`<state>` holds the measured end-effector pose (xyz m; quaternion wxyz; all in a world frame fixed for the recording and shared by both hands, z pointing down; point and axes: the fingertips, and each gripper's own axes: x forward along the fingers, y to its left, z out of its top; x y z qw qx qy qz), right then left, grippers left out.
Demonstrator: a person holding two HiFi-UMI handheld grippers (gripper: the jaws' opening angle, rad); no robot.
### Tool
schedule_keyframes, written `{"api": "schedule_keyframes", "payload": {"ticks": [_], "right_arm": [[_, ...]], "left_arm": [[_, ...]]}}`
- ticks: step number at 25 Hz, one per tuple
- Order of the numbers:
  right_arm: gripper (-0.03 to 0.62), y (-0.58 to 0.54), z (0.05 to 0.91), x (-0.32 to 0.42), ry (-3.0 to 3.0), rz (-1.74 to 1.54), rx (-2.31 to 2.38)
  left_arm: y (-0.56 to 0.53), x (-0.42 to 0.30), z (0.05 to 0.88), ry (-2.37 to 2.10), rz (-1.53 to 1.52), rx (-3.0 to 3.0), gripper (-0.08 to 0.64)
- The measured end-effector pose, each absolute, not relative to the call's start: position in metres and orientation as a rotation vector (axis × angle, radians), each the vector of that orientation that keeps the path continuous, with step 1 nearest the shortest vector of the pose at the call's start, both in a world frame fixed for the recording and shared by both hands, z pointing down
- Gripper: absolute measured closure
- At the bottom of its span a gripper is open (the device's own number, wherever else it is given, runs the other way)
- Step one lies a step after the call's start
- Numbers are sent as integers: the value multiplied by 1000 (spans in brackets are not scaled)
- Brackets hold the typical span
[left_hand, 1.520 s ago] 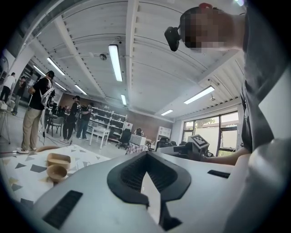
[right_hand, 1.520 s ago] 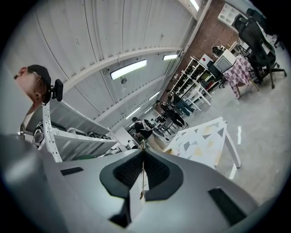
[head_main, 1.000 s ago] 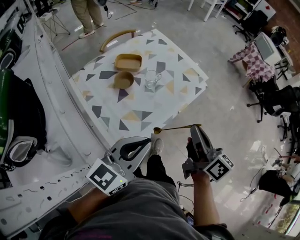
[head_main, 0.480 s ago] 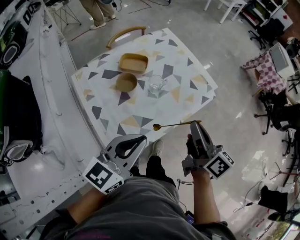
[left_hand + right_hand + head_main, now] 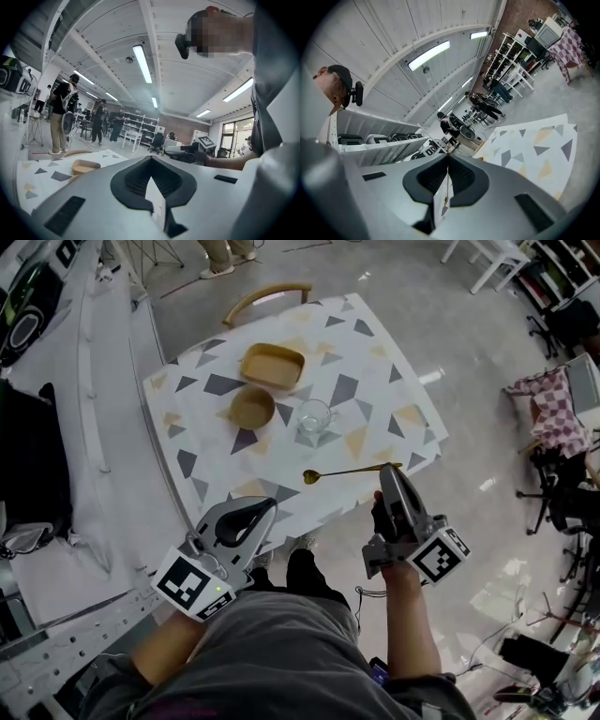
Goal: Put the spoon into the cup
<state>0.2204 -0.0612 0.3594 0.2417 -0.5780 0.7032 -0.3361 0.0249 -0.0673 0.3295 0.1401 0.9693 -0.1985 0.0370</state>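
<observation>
In the head view, the right gripper [image 5: 387,471], lower centre-right, is clenched on the handle end of a golden spoon [image 5: 349,471], which reaches leftward, nearly level, above the lower edge of the patterned table [image 5: 202,465]. The glass cup [image 5: 314,416] stands upright above the spoon, apart from it, with only cloth between. A round wooden bowl [image 5: 251,407] sits just left of the cup, a rectangular wooden tray [image 5: 274,366] above that, and a chair back [image 5: 267,296] at the table's far edge. The left gripper [image 5: 270,504] hovers at the table's lower-left edge. In the left gripper view its jaws meet, holding nothing; the tray [image 5: 84,166] shows lower left. In the right gripper view the spoon's thin handle [image 5: 447,176] runs pinched between the closed jaws.
</observation>
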Motion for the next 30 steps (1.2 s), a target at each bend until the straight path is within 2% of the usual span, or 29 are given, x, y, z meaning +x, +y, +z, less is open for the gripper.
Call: {"api": "schedule_keyframes", "payload": {"ticks": [20, 30], "right_arm": [[569, -169, 389, 265, 2061, -1034, -1465], [569, -211, 403, 259, 2161, -1027, -1379]], "left_arm": [[-139, 53, 352, -863, 149, 2693, 546], [-164, 55, 374, -922, 184, 2643, 546]]}}
